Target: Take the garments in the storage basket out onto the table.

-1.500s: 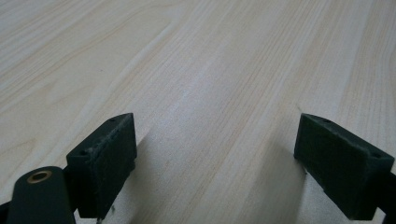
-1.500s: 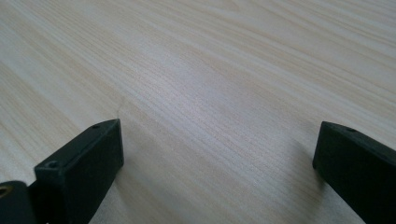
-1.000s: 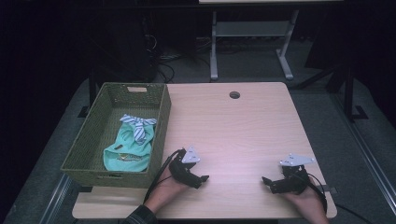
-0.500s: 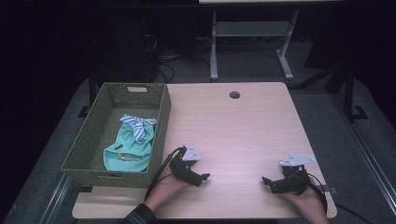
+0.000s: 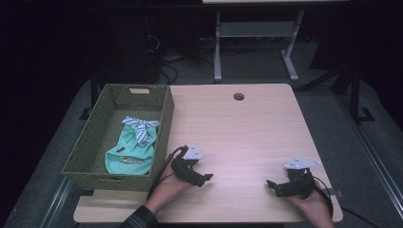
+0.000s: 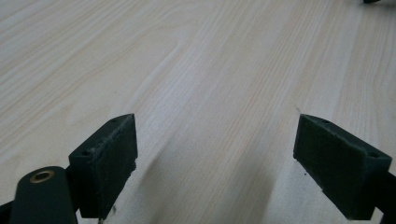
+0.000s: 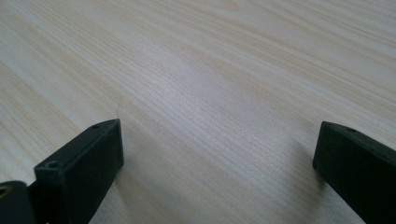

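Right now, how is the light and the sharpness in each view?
High view: table lit, surroundings very dark. Left gripper view: wood grain sharp, near pads slightly soft, with faint shadows beneath. Right gripper view: mild sheen on the wood, pads soft.

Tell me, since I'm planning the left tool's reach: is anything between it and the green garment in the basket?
Yes. The basket's woven right wall stands between the left tool and the green garment. The tool, jaws open, must rise over that rim.
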The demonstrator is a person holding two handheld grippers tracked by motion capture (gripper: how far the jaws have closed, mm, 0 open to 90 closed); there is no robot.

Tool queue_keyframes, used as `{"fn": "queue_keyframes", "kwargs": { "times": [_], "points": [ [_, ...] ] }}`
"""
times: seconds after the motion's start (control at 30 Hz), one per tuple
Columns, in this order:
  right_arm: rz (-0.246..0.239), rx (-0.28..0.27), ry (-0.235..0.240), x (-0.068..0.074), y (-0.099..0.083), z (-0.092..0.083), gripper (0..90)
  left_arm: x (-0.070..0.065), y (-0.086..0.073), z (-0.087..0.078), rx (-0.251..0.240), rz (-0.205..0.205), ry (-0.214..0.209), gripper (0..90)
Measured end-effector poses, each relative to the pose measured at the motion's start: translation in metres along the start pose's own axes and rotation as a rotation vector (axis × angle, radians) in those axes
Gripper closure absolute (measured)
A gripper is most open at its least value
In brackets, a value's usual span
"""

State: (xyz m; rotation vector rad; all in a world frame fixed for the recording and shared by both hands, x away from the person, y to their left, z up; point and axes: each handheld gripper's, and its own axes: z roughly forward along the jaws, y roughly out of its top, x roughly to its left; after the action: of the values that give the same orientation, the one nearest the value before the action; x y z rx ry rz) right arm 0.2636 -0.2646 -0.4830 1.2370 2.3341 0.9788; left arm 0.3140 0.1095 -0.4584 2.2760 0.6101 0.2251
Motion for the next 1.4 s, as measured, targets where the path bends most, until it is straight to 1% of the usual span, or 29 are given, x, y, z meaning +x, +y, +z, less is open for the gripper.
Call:
{"fn": "queue_keyframes", "kwargs": {
  "times": [0.1, 0.17, 0.23, 0.27, 0.33, 0.37, 0.43, 0.53, 0.67, 0.73, 0.8, 0.9, 1.07, 1.1, 1.3, 1.4],
  "points": [
    [0.000, 0.000, 0.000, 0.000, 0.000, 0.000, 1.2, 0.000, 0.001, -0.002, -0.008, -0.007, -0.006, 12.9],
    [0.000, 0.000, 0.000, 0.000, 0.000, 0.000, 1.2, 0.000, 0.003, -0.004, -0.005, -0.001, -0.003, 12.8],
    [0.000, 0.000, 0.000, 0.000, 0.000, 0.000, 1.2, 0.001, 0.005, -0.005, -0.004, -0.011, -0.007, 12.8],
    [0.000, 0.000, 0.000, 0.000, 0.000, 0.000, 1.2, 0.001, 0.005, -0.005, -0.013, -0.024, -0.010, 12.8],
    [0.000, 0.000, 0.000, 0.000, 0.000, 0.000, 1.2, 0.002, 0.005, -0.006, -0.009, -0.023, -0.014, 12.9],
    [0.000, 0.000, 0.000, 0.000, 0.000, 0.000, 1.2, 0.002, 0.005, -0.005, -0.006, -0.031, -0.015, 12.9],
    [0.001, 0.000, 0.000, 0.000, 0.000, 0.000, 1.2, 0.002, 0.007, -0.005, 0.018, -0.024, -0.009, 12.8],
    [0.001, 0.000, 0.000, 0.000, 0.000, 0.000, 1.2, 0.001, 0.010, -0.008, 0.003, -0.032, -0.006, 12.8],
    [0.000, 0.000, 0.000, 0.000, 0.000, 0.000, 1.2, 0.003, 0.013, -0.010, -0.002, -0.035, -0.006, 12.8],
    [0.000, 0.000, 0.000, 0.000, 0.000, 0.000, 1.2, 0.003, 0.014, -0.011, -0.004, -0.047, -0.013, 12.8],
    [0.000, 0.000, 0.000, 0.000, 0.000, 0.000, 1.2, 0.004, 0.015, -0.013, -0.010, -0.036, -0.013, 12.9],
    [0.000, 0.000, 0.000, 0.000, 0.000, 0.000, 1.2, 0.006, 0.016, -0.014, -0.019, -0.044, -0.017, 12.9],
    [0.000, 0.000, 0.000, 0.000, 0.000, 0.000, 1.2, 0.005, 0.020, -0.017, -0.008, -0.038, -0.019, 13.0],
    [-0.001, -0.001, -0.002, 0.000, 0.000, 0.000, 1.2, 0.004, 0.021, -0.017, -0.009, -0.043, -0.021, 13.1],
    [-0.003, -0.002, -0.001, 0.000, 0.000, 0.000, 1.2, 0.005, 0.024, -0.020, -0.006, -0.042, -0.020, 13.1],
    [-0.003, -0.003, -0.001, 0.000, 0.000, 0.000, 1.2, 0.006, 0.025, -0.021, 0.000, -0.035, -0.018, 13.1]
  ]
}}
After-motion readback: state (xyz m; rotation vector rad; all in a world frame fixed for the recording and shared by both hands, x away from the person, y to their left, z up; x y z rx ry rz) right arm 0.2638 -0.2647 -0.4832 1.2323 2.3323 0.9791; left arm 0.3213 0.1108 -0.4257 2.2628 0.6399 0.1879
